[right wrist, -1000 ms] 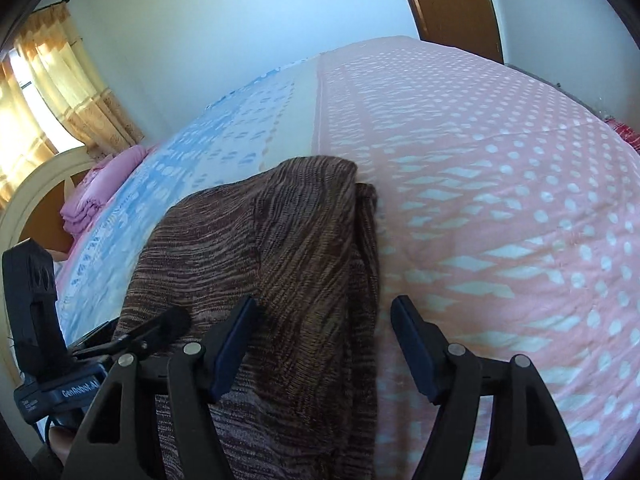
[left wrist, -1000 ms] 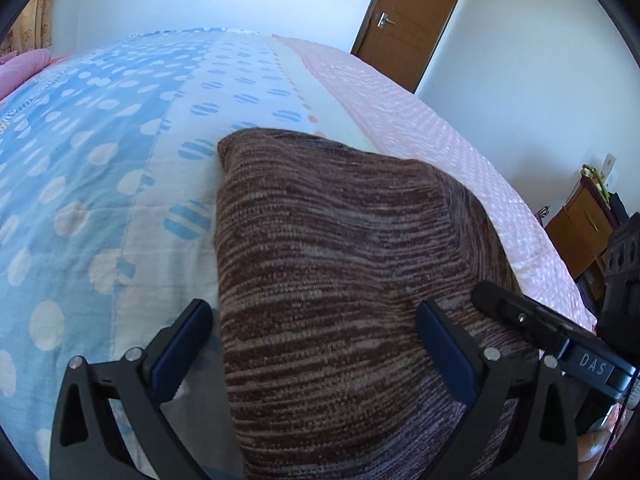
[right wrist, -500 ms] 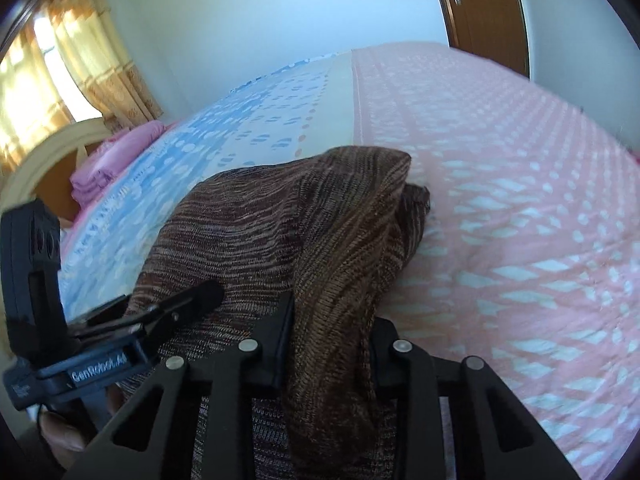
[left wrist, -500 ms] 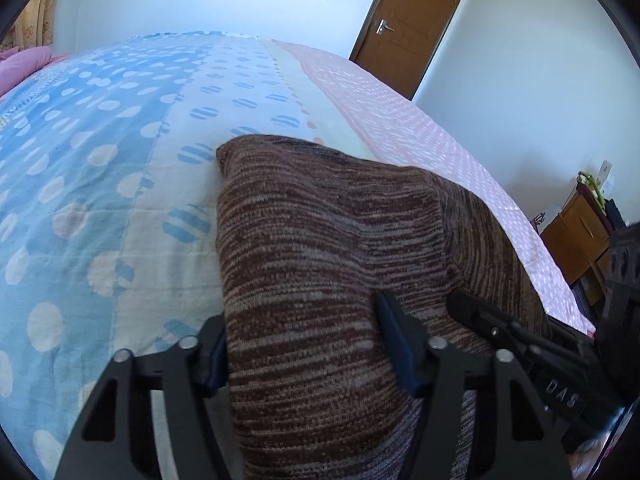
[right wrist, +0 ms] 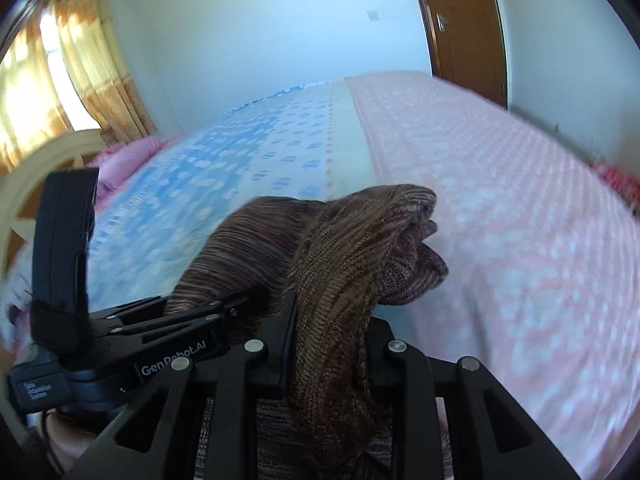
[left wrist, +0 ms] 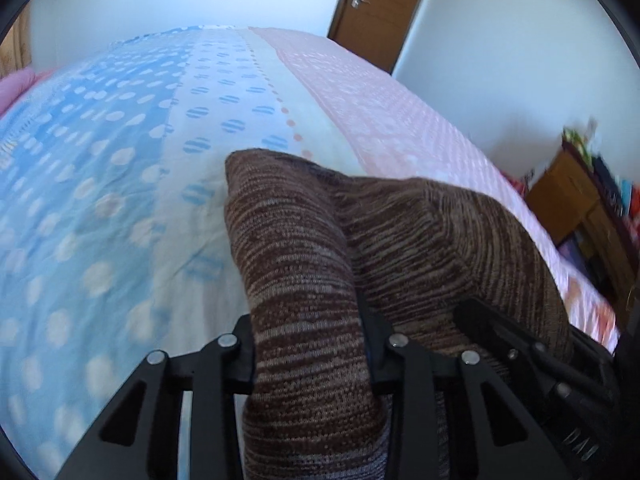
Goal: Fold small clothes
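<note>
A brown striped knit garment [left wrist: 420, 240] lies on the dotted quilt of the bed [left wrist: 100, 200], its near edge lifted. My left gripper [left wrist: 310, 340] has a thick bunch of its left side between the jaws, which are closing and press on the fabric. In the right wrist view the garment [right wrist: 248, 248] hangs in a raised fold, and my right gripper [right wrist: 332, 320] is shut on its right side. The left gripper [right wrist: 240, 300] shows there at the lower left, its tips against the cloth. The right gripper's body [left wrist: 520, 344] shows at the lower right of the left wrist view.
The quilt [right wrist: 520, 220] runs blue, white and pink toward a wooden door [left wrist: 380, 4]. A wooden cabinet [left wrist: 572, 200] stands beside the bed on the right. A pink pillow [right wrist: 128, 160], a headboard [right wrist: 40, 160] and orange curtains [right wrist: 80, 60] are at the left.
Both grippers went from open around the garment's near edge to closed on it. They rose and moved forward, bunching the fabric and lifting it off the quilt.
</note>
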